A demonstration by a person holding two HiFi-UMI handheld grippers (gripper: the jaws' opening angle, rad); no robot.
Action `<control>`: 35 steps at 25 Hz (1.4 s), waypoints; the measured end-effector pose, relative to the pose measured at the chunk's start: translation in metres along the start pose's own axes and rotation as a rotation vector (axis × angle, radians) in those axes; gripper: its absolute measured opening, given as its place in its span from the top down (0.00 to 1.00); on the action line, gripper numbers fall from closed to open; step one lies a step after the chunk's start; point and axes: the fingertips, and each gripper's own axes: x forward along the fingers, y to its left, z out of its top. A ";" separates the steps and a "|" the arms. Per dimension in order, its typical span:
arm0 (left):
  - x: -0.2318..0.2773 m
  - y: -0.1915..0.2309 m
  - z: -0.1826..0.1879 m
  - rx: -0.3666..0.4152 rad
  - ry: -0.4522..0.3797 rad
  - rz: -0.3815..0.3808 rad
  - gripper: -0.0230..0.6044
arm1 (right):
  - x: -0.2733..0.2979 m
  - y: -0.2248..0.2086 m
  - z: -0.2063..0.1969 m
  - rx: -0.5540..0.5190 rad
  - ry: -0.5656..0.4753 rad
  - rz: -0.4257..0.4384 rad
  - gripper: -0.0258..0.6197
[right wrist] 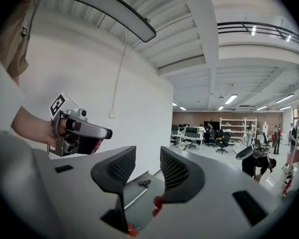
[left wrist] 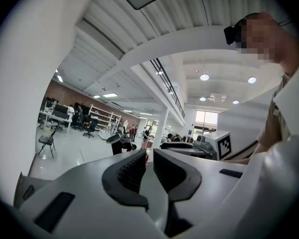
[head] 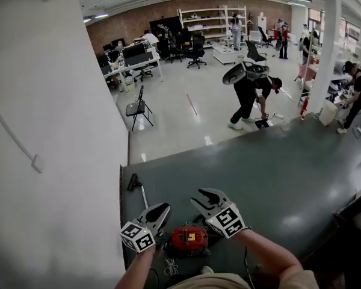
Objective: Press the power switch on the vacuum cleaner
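**A:** Down at the bottom centre of the head view, what sits on the table (head: pixel 277 185)?

**B:** The red vacuum cleaner (head: pixel 189 238). It lies on the dark table near its lower edge, just in front of the person. A small yellow patch shows on its top, but I cannot tell whether that is the switch.

**A:** And the grippers?

**B:** The left gripper (head: pixel 162 209) is just left of the vacuum in that frame. The right gripper (head: pixel 203 195) is above it and a little to the right. Neither touches it.

**A:** How do the left fingers stand?

**B:** In the left gripper view the fingers (left wrist: pixel 132 171) are almost together, with only a narrow slit between them and nothing in it. They point out across the room.

**A:** The right ones?

**B:** In the right gripper view the fingers (right wrist: pixel 177 176) stand about half open, gripping nothing. Through the gap, low in the frame, the table shows. A thin rod with a black head (right wrist: pixel 139 187) lies on it, and there is a bit of red from the vacuum.

**A:** Where is that rod in the head view?

**B:** Up and left of the vacuum, near the table's left edge, beside the white wall (head: pixel 48 161).
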 end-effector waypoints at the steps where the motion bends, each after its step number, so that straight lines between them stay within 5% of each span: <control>1: -0.002 -0.004 0.014 0.018 -0.017 -0.013 0.89 | -0.005 0.001 0.013 -0.011 -0.006 -0.011 0.72; 7: -0.018 -0.022 0.068 0.108 -0.079 -0.078 0.89 | -0.040 0.008 0.065 -0.047 -0.059 -0.073 0.72; 15: -0.065 0.031 0.062 0.140 -0.069 -0.035 0.89 | -0.065 0.004 0.035 -0.107 0.037 -0.204 0.72; 23: -0.113 0.111 -0.029 0.086 0.080 0.089 0.89 | -0.083 0.004 -0.063 0.090 0.159 -0.342 0.72; 35: -0.143 0.151 -0.159 0.016 0.231 0.161 0.89 | -0.069 0.054 -0.146 0.199 0.187 -0.341 0.72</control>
